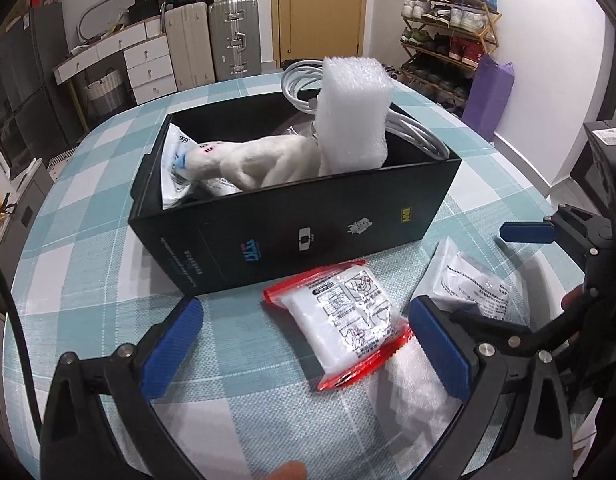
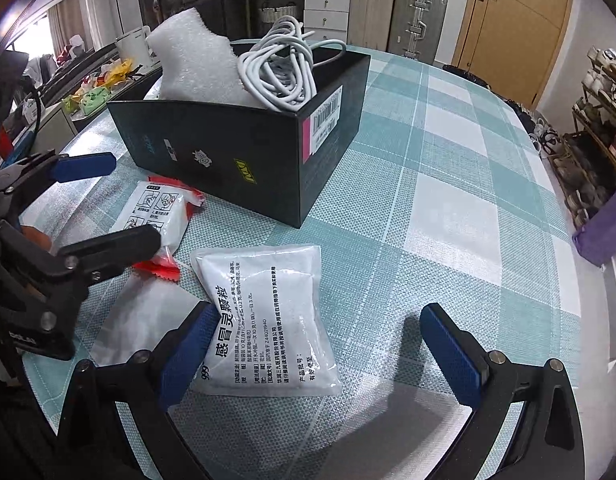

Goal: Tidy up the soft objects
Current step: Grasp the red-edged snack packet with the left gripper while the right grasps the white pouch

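black box point(image 1: 308, 216) at 12 o'clock already holds foam block point(image 1: 353, 116), plush point(image 1: 260, 160), cable point(image 2: 282, 68) | left: red-edged packet point(image 1: 343, 320), white sachet point(image 2: 268, 320), on table | left gripper point(image 1: 304, 344) wide open, straddling packet, empty | right gripper point(image 2: 319, 356) wide open over sachet, empty

Left tongs point(image 1: 304, 336) spread wide, low over table; right tongs point(image 2: 319, 344) likewise, empty.

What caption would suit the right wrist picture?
Open right hand-held gripper hovers around a white sachet beside the black box on the checked tablecloth.
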A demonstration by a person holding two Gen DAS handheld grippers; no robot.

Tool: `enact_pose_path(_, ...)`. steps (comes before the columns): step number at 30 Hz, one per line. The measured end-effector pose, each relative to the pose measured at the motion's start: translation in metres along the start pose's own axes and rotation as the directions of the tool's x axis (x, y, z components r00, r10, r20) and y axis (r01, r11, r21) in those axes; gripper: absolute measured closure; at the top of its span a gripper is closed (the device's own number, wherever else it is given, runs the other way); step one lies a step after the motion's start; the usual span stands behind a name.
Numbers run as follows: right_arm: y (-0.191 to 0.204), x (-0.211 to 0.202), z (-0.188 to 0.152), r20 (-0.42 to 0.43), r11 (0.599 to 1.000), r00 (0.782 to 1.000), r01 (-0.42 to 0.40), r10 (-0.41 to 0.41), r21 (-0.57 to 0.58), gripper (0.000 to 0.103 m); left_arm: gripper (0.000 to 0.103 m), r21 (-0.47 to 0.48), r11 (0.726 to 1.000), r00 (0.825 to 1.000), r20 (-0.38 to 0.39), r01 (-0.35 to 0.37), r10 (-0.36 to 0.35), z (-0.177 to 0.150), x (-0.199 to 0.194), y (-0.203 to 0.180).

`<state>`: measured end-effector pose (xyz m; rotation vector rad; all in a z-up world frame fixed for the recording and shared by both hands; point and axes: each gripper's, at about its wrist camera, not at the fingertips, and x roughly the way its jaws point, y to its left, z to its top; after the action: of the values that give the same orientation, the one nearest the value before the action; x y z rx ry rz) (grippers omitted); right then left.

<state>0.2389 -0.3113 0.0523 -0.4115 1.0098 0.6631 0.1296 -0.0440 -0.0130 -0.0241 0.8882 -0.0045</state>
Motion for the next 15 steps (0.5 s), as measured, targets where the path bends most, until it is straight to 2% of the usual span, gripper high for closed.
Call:
enact_pose_path(8, -0.002, 0.000, -0.003, 0.002, 1.000, 1.000, -0.019, 0.019, 0.013, 0.001, 0.000, -0.043, 0.999, 0.999, -0.040, -0.004, 0.002, 0.002, 0.010, 0.006)
enact_pose_path(15, -0.003, 0.001, -0.003, 0.004, 1.000, 1.000, -0.022, 0.022, 0.015, 0.001, 0.000, -0.017, 1.000, 0.999, -0.049, -0.025, 0.024, -0.002, 0.006, 0.015)
